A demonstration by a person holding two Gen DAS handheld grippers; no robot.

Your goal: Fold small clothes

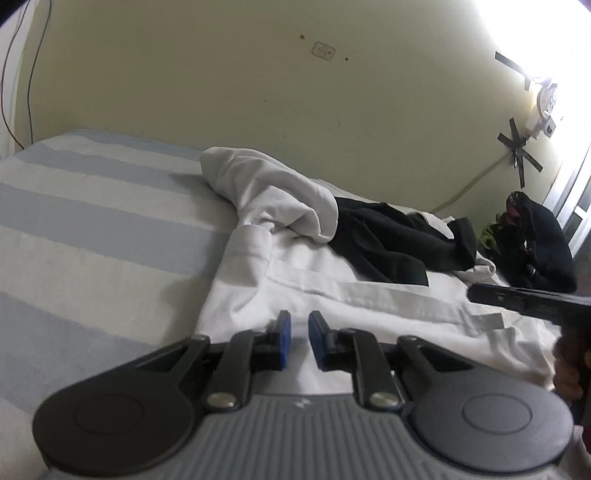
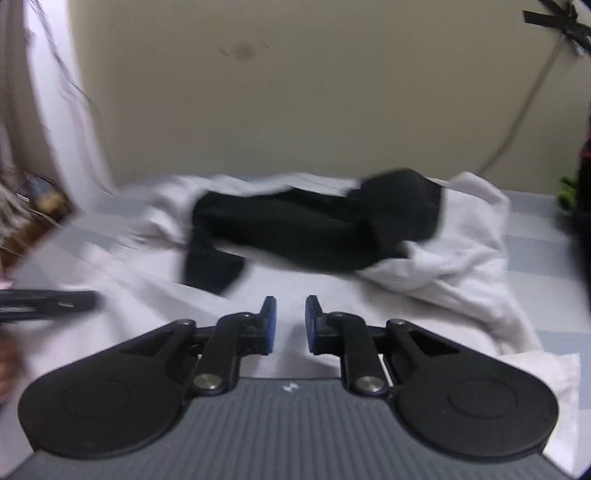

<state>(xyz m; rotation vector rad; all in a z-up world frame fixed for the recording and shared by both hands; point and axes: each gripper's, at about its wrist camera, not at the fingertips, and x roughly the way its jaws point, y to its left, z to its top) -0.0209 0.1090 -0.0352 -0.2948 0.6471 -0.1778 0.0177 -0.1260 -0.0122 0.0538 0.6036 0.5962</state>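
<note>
Left wrist view, left gripper (image 1: 299, 330) slightly parted, empty, over white garment (image 1: 332, 295), right gripper (image 2: 291, 317) likewise, black garment (image 2: 314, 229) beyond

A dark garment (image 1: 384, 243) lies on the pale garment (image 1: 332, 295), spread on the bed (image 1: 92, 221).

Blown-out glare at the window (image 1: 546, 33) top right; the right wrist view smears with motion blur, edges bowed.
</note>
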